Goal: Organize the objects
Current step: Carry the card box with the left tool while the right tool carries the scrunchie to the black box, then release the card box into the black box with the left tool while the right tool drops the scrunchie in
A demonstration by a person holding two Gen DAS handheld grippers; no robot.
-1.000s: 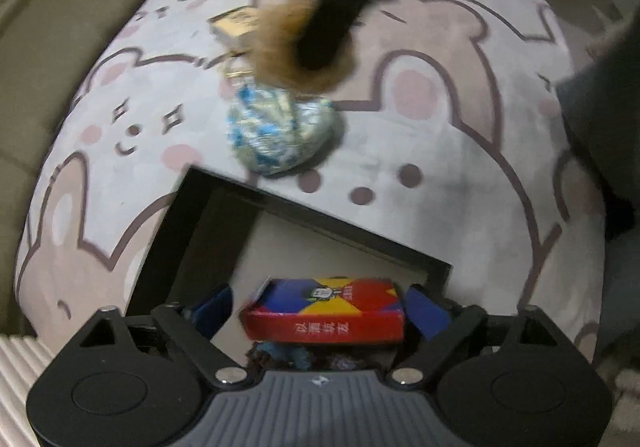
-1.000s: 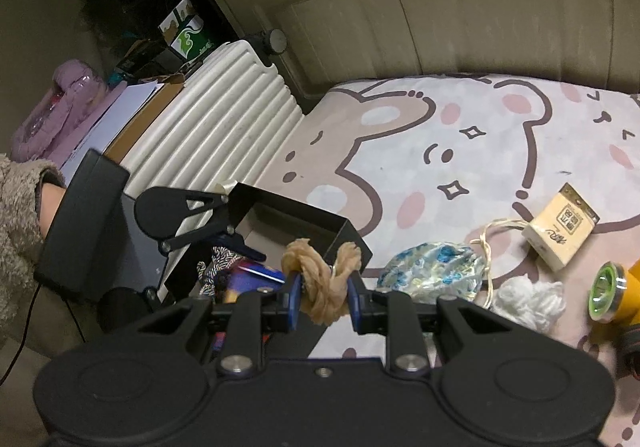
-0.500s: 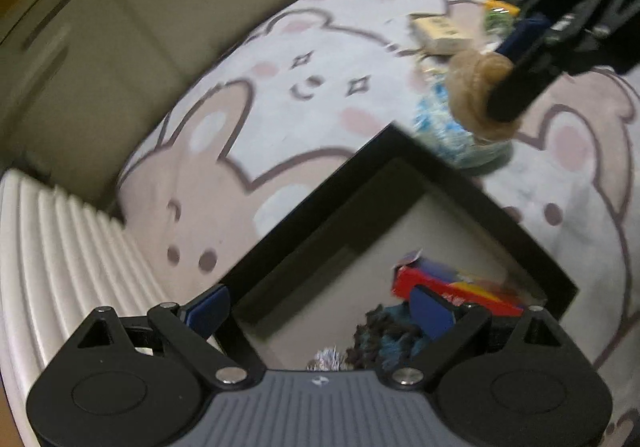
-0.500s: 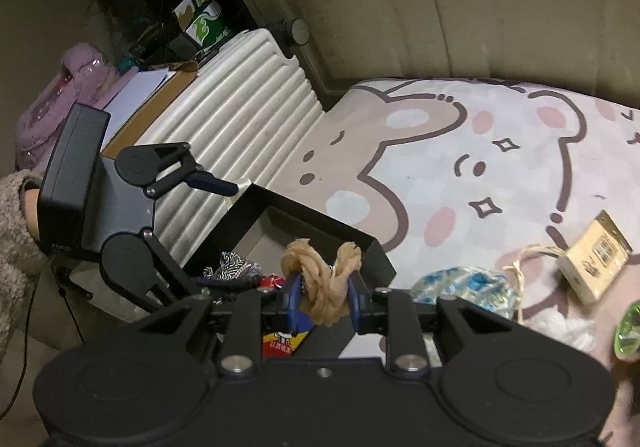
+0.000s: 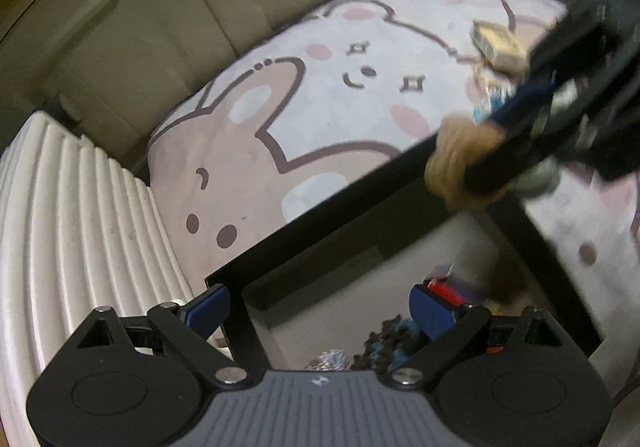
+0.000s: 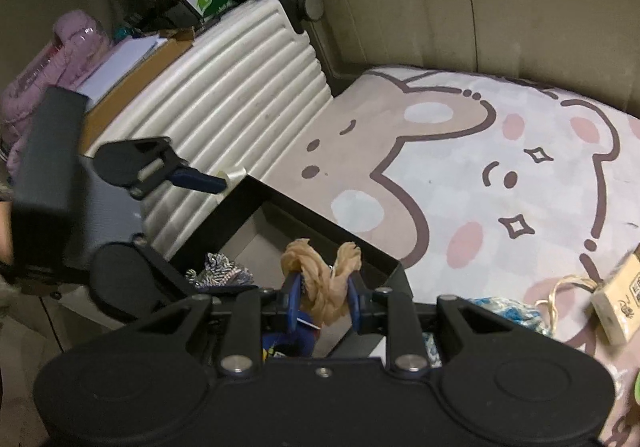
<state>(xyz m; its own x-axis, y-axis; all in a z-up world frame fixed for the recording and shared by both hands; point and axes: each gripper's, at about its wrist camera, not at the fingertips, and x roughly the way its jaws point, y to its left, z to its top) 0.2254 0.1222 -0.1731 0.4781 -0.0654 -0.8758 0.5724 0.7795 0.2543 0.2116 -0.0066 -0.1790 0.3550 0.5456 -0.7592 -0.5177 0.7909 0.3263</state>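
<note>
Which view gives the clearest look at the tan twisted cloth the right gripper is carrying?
The right wrist view: the tan twisted cloth sits sharp and centred between the right gripper pads, over the black box. The left wrist view shows it only from the side, blurred and partly hidden by a finger.

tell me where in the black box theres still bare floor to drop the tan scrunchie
The black box has bare pale floor along its far wall and the corner nearest the white ribbed panel. It is crowded at the near side: dark patterned fabric and a red pack. The right gripper holds the tan scrunchie above the box.
</note>
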